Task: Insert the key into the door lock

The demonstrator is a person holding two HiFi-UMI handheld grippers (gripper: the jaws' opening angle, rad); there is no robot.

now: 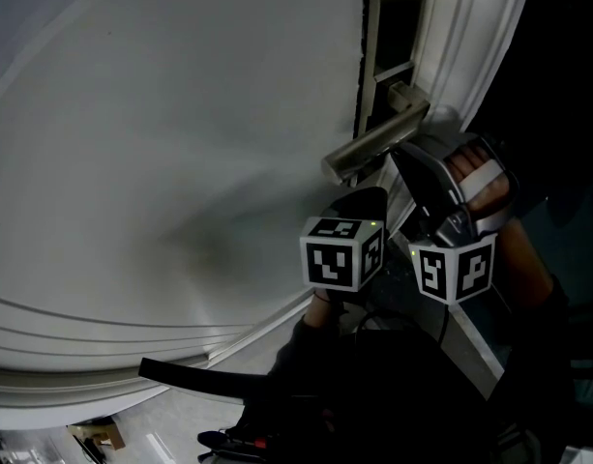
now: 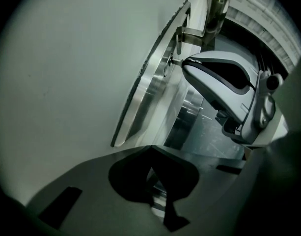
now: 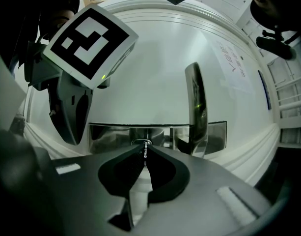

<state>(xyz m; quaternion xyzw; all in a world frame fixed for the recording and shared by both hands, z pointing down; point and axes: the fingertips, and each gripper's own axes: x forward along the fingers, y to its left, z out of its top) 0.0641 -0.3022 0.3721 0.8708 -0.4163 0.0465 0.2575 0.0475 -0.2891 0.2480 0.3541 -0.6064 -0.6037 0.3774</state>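
Right gripper (image 3: 144,154) jaws were pressed together, pinching the key (image 3: 145,149) edge-on at their tips. Key pointed straight at the keyhole (image 3: 142,142) in the chrome lock plate (image 3: 111,134), with its tip at the hole; how deep it went could not be told. Handle (image 3: 197,102) stuck out just right of the key, not touching the gripper.

Left gripper (image 2: 151,150) jaws were closed tip to tip with nothing between them. It sat near the lock plate, off to the side of the keyhole, clear of the key's path. Its marker cube filled the upper left of the right gripper view.

White door (image 1: 180,162) took up most of the head view, lock at its right edge. Both cubes sat side by side below the handle there, and the key and keyhole were hidden behind the right gripper. Left gripper view gave the side angle: a short bit of key shaft bridging the right gripper's tip and the plate. Only the right gripper view showed the key lined up on the hole.
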